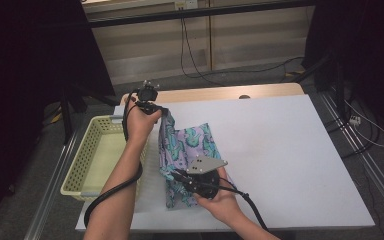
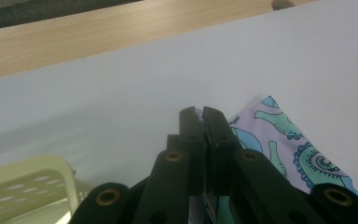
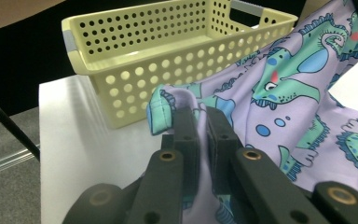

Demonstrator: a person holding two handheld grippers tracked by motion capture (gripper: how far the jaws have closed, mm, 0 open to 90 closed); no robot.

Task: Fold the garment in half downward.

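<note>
A lilac cloth printed with green and blue dinosaurs lies on the white table, its left edge lifted. My left gripper is shut on the cloth's far corner, raised above the table near the basket. In the left gripper view the black jaws stand pressed together on a sliver of the cloth, and the left gripper points toward the table's far edge. My right gripper is shut on the near hem. In the right gripper view, the right gripper pinches a fold of the cloth.
A pale yellow perforated basket stands at the table's left edge, also in the right gripper view as the basket. Bare wood runs along the table's far edge. Cables lie on the floor behind.
</note>
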